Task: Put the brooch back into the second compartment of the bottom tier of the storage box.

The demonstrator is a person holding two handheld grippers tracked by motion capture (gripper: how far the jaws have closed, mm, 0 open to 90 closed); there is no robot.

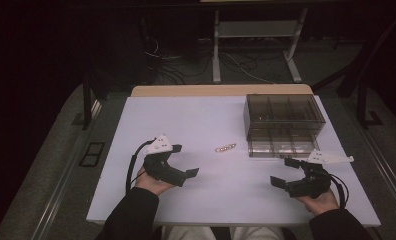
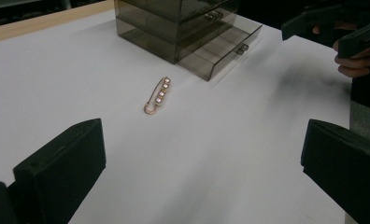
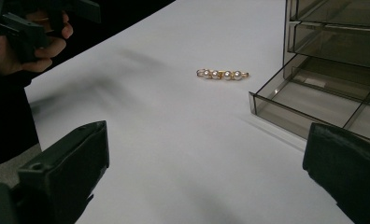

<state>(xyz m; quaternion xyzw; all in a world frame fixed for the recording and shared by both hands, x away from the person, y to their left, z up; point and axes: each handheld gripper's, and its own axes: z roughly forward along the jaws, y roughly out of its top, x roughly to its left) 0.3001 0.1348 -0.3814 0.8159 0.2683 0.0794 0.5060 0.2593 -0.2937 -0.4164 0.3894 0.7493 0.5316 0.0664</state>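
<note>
1. Two hand-held black grippers were over the white tabletop (image 1: 196, 120), each with its jaws spread wide and nothing between them.
2. Left gripper (image 1: 186, 167) sat at the near left of the table in the high view; in its own view the two black jaws stood far apart at the bottom corners, with bare white surface in the gap.
3. Ahead of those jaws, well beyond their tips and roughly centred between them, lay the small gold bar brooch set with a row of pearls (image 2: 157, 95), flat on the table and touching nothing else.
4. Right gripper (image 1: 282, 173) was at the near right, its jaws likewise wide open and empty.
5. From its view the brooch (image 3: 222, 74) lay well ahead of the jaws, between them, just beside the pulled-out bottom drawer (image 3: 314, 100).
6. That drawer belonged to the smoky transparent plastic drawer box (image 1: 283, 120), which stood beyond the right gripper's jaws.
</note>
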